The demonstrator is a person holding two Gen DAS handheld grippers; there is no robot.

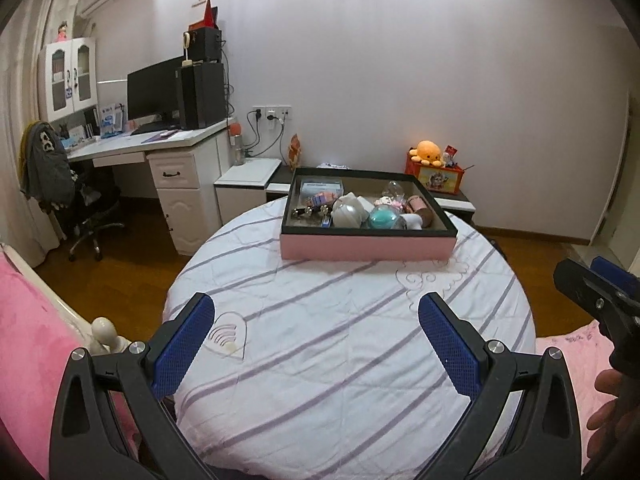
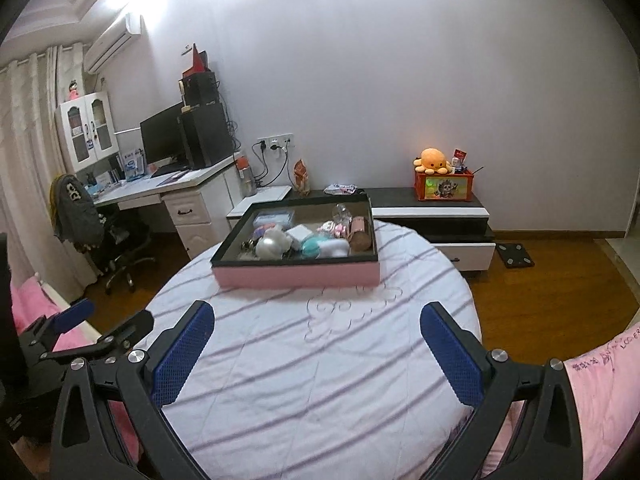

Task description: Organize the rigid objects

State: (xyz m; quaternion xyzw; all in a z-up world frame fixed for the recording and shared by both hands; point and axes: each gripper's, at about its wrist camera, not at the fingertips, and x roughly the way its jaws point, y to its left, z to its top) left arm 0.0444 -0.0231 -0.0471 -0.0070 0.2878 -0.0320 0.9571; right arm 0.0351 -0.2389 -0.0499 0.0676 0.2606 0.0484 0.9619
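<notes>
A pink tray with a black rim (image 1: 368, 246) (image 2: 296, 274) stands at the far side of a round table with a striped white cloth (image 1: 340, 340) (image 2: 304, 360). It holds several small objects: a teal ball (image 1: 382, 216) (image 2: 311, 247), a white rounded toy (image 1: 347, 212) (image 2: 269, 243), a brown cylinder (image 1: 420, 208) (image 2: 359, 234), a clear packet (image 1: 322, 189) (image 2: 274, 216). My left gripper (image 1: 316, 312) is open and empty above the near part of the cloth. My right gripper (image 2: 316, 316) is open and empty too, well short of the tray.
A white desk with monitor and computer tower (image 1: 160, 136) (image 2: 180, 172) and an office chair (image 1: 80, 204) stand at left. A low black-and-white cabinet (image 2: 432, 216) behind the table carries an orange box with a plush octopus (image 1: 434, 168) (image 2: 440, 178). Pink bedding (image 1: 28, 344) lies at both sides.
</notes>
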